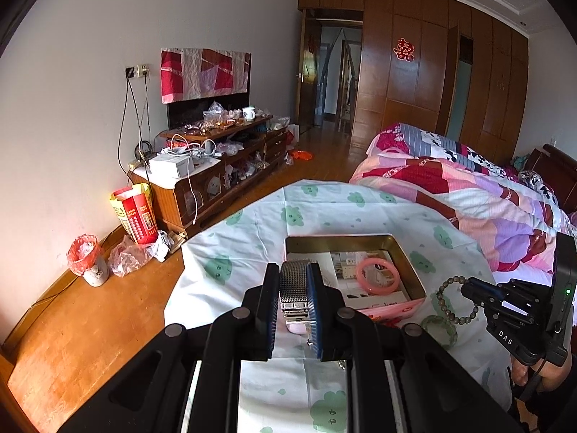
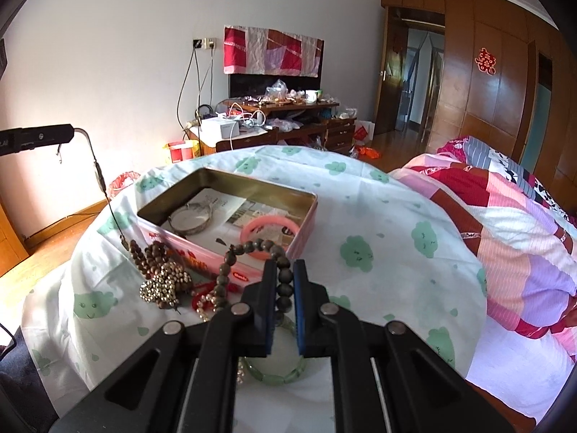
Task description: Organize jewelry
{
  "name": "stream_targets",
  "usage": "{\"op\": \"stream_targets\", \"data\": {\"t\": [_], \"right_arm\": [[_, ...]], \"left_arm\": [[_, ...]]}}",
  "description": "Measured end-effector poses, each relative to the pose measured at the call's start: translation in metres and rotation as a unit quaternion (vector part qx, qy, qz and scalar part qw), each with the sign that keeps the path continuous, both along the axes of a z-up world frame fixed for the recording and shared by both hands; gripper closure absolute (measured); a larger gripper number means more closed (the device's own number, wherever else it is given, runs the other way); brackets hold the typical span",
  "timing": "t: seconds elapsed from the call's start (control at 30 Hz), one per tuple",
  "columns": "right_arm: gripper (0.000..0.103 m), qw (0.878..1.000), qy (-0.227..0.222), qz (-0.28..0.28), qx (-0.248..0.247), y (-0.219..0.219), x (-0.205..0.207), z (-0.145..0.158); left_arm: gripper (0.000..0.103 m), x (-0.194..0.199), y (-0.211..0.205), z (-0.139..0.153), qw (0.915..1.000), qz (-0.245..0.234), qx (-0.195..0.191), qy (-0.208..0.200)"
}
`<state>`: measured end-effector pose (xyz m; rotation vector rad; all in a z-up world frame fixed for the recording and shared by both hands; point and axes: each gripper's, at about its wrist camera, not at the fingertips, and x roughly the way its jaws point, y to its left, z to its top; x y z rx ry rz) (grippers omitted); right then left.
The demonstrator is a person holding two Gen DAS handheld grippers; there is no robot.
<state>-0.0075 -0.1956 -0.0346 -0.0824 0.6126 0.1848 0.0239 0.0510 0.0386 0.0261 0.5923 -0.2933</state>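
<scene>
In the left wrist view my left gripper (image 1: 294, 285) is shut on a silver mesh-band watch (image 1: 294, 290), held up just in front of the open pink tin box (image 1: 393, 243). A pink bangle (image 1: 377, 276) lies inside the tin. In the right wrist view my right gripper (image 2: 285, 278) is shut on a dark bead bracelet (image 2: 252, 249), lifted near the tin's (image 2: 230, 180) front wall. The tin holds the pink bangle (image 2: 268, 225) and a silver bangle (image 2: 191, 218). The left view shows the right gripper (image 1: 468, 285) at right with the bead bracelet (image 1: 445, 297) hanging from it.
Brown beads and a sparkly piece (image 2: 162, 281), red and pearl items (image 2: 203, 297) and a green stone bracelet (image 2: 274, 375) lie on the cloud-print cloth (image 2: 378, 216). A quilted bed (image 2: 523, 234) is to the right, a cluttered wooden cabinet (image 1: 216, 166) stands at the far wall.
</scene>
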Motion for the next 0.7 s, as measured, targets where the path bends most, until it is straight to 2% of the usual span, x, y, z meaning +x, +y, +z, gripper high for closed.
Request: {"op": "stream_targets", "data": {"t": [0.27, 0.37, 0.5, 0.7], "right_arm": [[0.092, 1.0, -0.011, -0.009, -0.003, 0.001, 0.014, 0.008], [0.092, 1.0, -0.017, -0.016, -0.012, 0.002, 0.026, 0.012], [0.092, 0.999, -0.025, -0.023, -0.028, 0.004, 0.041, 0.018], [0.092, 0.998, -0.03, -0.032, -0.044, 0.005, 0.061, 0.021]], "left_arm": [[0.088, 0.016, -0.007, 0.015, 0.9996, 0.006, 0.014, -0.023], [0.088, 0.02, -0.017, 0.022, 0.9977, 0.013, 0.042, -0.052], [0.088, 0.033, -0.031, 0.022, 0.9955, 0.016, 0.064, -0.068], [0.088, 0.051, -0.047, 0.021, 0.9943, 0.01, 0.078, -0.073]]}}
